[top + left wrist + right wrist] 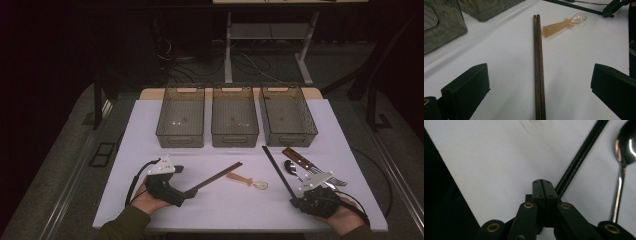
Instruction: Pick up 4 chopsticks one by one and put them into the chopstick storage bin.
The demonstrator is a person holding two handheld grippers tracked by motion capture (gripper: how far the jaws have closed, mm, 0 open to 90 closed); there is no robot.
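While the three smoky see-through bins sit in a row at the far edge of the white table (150,200), we can see right through them and they look empty: the left bin (181,118), the middle bin (234,117) and the right bin (287,116) all show just bare ribbed floors. No brand, label or writing we can actually read on any of them, or anywhere else really. Our left gripper (537,87) hovers low over the brown chopsticks (538,65), jaws spread wide with the pair lying flat on the table right down the middle of the gap, not touching either jaw. In the high view those chopsticks (214,177) run diagonally from the left gripper (187,192) toward the table's centre, and just past their far tip lies a little orange-handled spoon (247,181) with a clear bowl. Our right gripper (543,186) has its jaws pressed together with nothing between them, sitting just beside the black chopsticks (580,157), which lie on the table. A metal spoon (624,160) lies further right, and in the high view a wooden-handled knife (298,158) and a fork (337,181) lie near it.
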